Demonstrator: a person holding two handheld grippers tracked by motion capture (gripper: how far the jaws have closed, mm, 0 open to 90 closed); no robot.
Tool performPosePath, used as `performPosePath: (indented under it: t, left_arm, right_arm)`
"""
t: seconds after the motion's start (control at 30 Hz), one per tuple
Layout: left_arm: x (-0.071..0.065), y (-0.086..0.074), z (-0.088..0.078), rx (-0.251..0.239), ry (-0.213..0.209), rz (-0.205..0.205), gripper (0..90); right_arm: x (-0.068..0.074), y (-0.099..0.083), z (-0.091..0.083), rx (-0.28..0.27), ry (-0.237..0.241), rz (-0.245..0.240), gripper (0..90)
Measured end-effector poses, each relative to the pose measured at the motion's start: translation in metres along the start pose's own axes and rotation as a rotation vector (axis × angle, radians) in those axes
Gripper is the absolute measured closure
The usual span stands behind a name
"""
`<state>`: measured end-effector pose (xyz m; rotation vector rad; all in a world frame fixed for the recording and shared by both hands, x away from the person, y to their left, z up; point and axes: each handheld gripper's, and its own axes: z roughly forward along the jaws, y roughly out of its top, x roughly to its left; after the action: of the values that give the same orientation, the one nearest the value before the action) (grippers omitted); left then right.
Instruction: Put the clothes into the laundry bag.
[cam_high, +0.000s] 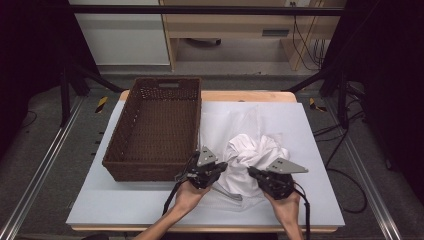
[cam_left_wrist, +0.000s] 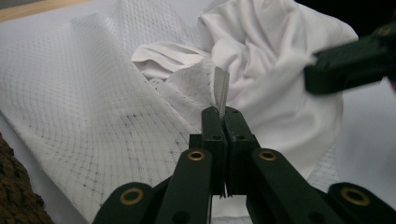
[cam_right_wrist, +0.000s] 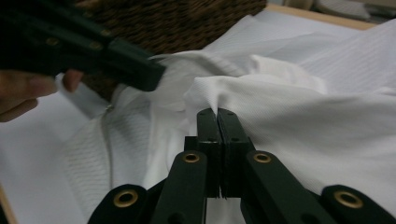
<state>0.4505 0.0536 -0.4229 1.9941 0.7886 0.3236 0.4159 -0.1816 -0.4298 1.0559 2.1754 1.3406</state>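
Observation:
A crumpled white garment (cam_high: 256, 150) lies on a white mesh bag (cam_high: 225, 122) in the middle of the table. My left gripper (cam_high: 221, 166) sits at the garment's left side. In the left gripper view its jaws (cam_left_wrist: 223, 112) are shut on an upturned edge of the mesh bag (cam_left_wrist: 84, 107), with the garment (cam_left_wrist: 275, 56) just behind. My right gripper (cam_high: 251, 171) is at the garment's near right. In the right gripper view it (cam_right_wrist: 216, 112) is shut on a pinched fold of the garment (cam_right_wrist: 303, 107).
A brown wicker basket (cam_high: 150, 170) stands with nothing in it at the left of the white table cover (cam_high: 125, 200), close beside my left gripper. The wooden table edge (cam_high: 250, 96) runs along the back. Dark frame posts stand at both sides.

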Motion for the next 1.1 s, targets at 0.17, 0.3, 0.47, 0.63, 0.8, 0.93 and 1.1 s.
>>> performPosePath:
  t: [0.17, 0.3, 0.47, 0.63, 0.8, 0.93, 1.1]
  left_arm:
    - [-0.002, 0.004, -0.005, -0.022, -0.017, 0.005, 88.4]
    - [-0.006, 0.006, -0.009, -0.029, -0.026, 0.017, 88.4]
    - [-0.007, 0.001, -0.002, 0.007, -0.023, 0.021, 88.5]
    - [-0.003, -0.004, 0.002, 0.019, -0.020, 0.017, 88.5]
    - [0.001, -0.004, 0.001, 0.020, -0.013, 0.009, 88.4]
    - [0.001, -0.005, 0.002, 0.023, -0.011, 0.015, 88.4]
    - [0.001, -0.005, 0.003, 0.028, -0.014, 0.017, 88.4]
  right_arm:
    - [0.015, -0.005, 0.034, 0.062, 0.034, -0.018, 89.2]
    - [0.011, -0.007, 0.064, 0.094, -0.013, 0.009, 89.1]
    - [0.003, -0.008, 0.088, 0.069, -0.155, 0.020, 89.0]
    - [0.003, -0.010, 0.087, 0.054, -0.152, 0.054, 83.8]
    - [-0.001, -0.003, 0.046, -0.005, -0.088, 0.052, 68.6]
    - [-0.016, 0.005, 0.004, -0.083, -0.172, 0.040, 53.4]
    - [-0.052, 0.001, -0.006, -0.043, -0.255, 0.105, 35.2]
